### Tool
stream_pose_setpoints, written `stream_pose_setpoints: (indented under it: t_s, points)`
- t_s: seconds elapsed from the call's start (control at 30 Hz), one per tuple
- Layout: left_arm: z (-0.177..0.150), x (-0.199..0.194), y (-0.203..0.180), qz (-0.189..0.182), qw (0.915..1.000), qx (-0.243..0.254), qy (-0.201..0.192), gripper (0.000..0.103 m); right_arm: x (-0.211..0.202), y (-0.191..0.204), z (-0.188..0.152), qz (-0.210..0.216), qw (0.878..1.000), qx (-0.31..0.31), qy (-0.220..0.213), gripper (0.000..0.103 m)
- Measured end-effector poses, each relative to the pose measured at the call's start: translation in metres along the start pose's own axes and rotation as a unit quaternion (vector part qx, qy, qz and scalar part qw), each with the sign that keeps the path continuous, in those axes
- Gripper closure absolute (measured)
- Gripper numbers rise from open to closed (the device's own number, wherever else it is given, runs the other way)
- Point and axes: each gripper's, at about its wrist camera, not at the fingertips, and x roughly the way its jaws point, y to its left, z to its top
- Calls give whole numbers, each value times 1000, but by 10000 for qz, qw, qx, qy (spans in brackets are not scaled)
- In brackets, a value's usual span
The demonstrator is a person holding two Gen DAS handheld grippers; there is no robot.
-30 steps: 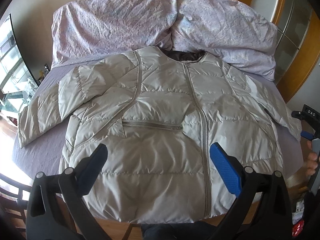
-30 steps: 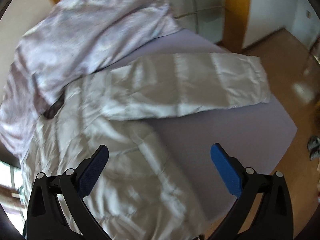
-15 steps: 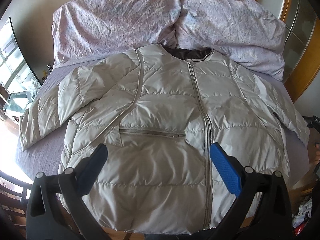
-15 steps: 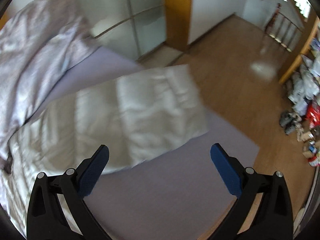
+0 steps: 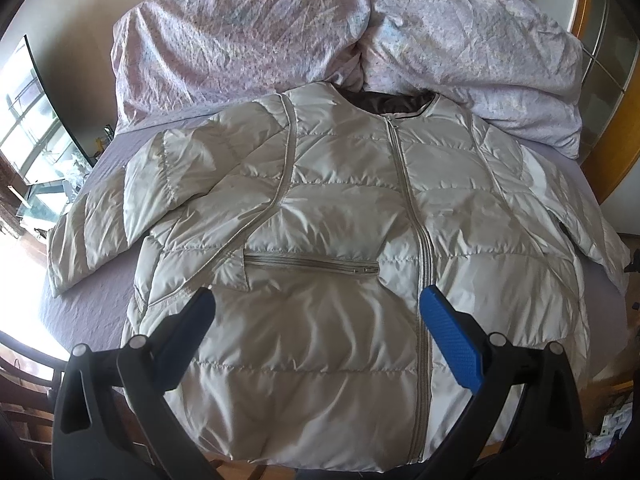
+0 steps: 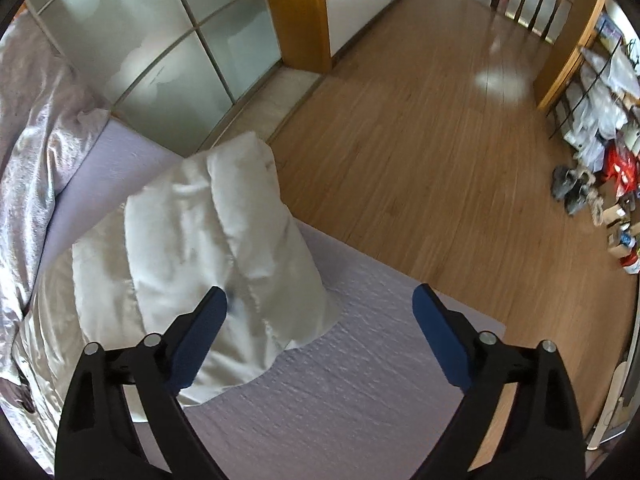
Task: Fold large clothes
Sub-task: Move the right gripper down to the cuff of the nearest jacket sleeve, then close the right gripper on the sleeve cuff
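The right gripper (image 6: 318, 320) hangs over the near corner of a lilac-sheeted bed (image 6: 360, 380), its blue-padded jaws wide but starting to close; nothing is pinched, and only the left pad overlaps the cuff end of the sleeve (image 6: 224, 240), at centre-left of the frame. The left gripper (image 5: 316, 322) hovers with jaws spread and empty above the lower front of a pale grey, quilted, zip-fronted puffer jacket (image 5: 340, 220), which lies face up and zipped, filling the middle of the frame, collar toward the top and both sleeves flung outward.

The jacket looks light, soft and springy, its shiny shell probably slippery; a shallow pinch could slide off, and puffed panels may rebound once folded. The firmest holds are likely the stitched edges: cuff, hem, shoulder seam. The cuff beside the right jaws is the obvious place to take, so the sleeve can be carried across the chest.

The mattress is broad and yielding, so the jaws can press in to get under the cloth. A crumpled pale floral duvet (image 5: 340, 32) is heaped along the top of the frame. Beyond the bed lie a wooden plank floor (image 6: 420, 140), frosted glass sliding doors (image 6: 160, 48) at upper left and cluttered shelves (image 6: 600, 120) at right.
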Motion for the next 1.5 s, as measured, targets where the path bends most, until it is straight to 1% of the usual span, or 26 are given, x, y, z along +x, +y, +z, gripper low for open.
stream_pose_setpoints:
  t_s: [0.13, 0.23, 0.27, 0.37, 0.43, 0.67, 0.7, 0.8, 0.87, 0.93, 1.03, 1.2, 1.5]
  points:
    - [0, -1, 1, 52, 10000, -28, 8, 2, 8, -8, -1, 236, 9995, 105, 190, 20]
    - [-1, -1, 0, 73, 10000, -40, 20, 2, 9, -6, -6, 367, 9990, 86, 242, 27]
    - [-1, -1, 0, 75, 10000, -41, 24, 2, 9, -4, -6, 398, 9989, 60, 242, 28]
    - [-1, 0, 0, 86, 9999, -50, 31, 2, 9, 1, -9, 421, 9989, -80, 170, 34]
    - [-2, 0, -1, 98, 9999, -68, 36, 2, 9, 5, -11, 450, 9987, -176, 131, 41]
    - [-5, 1, 0, 176, 9997, -143, 48, 2, 7, 11, -14, 437, 9984, -358, -25, 47]
    - [-6, 0, 0, 187, 9997, -152, 43, 2, 7, 12, -15, 445, 9983, -371, -42, 51]
    - [-6, 1, 1, 231, 9996, -181, 46, 2, 6, 13, -16, 469, 9980, -425, -69, 57]
    - [-7, 1, 1, 253, 9995, -198, 46, 2, 6, 12, -18, 523, 9977, -428, -75, 60]
    - [-7, 0, 2, 285, 9994, -208, 36, 2, 6, 11, -18, 617, 9972, -423, -67, 66]
    - [-7, -2, 1, 330, 9992, -211, 22, 2, 5, 11, -18, 716, 9965, -426, -58, 71]
    - [-8, -5, -1, 393, 9990, -205, -10, 2, 6, 7, -18, 862, 9956, -360, -45, 74]
    - [-7, -8, -8, 441, 9989, -160, -36, 2, 7, 6, -16, 991, 9944, -375, -10, 75]
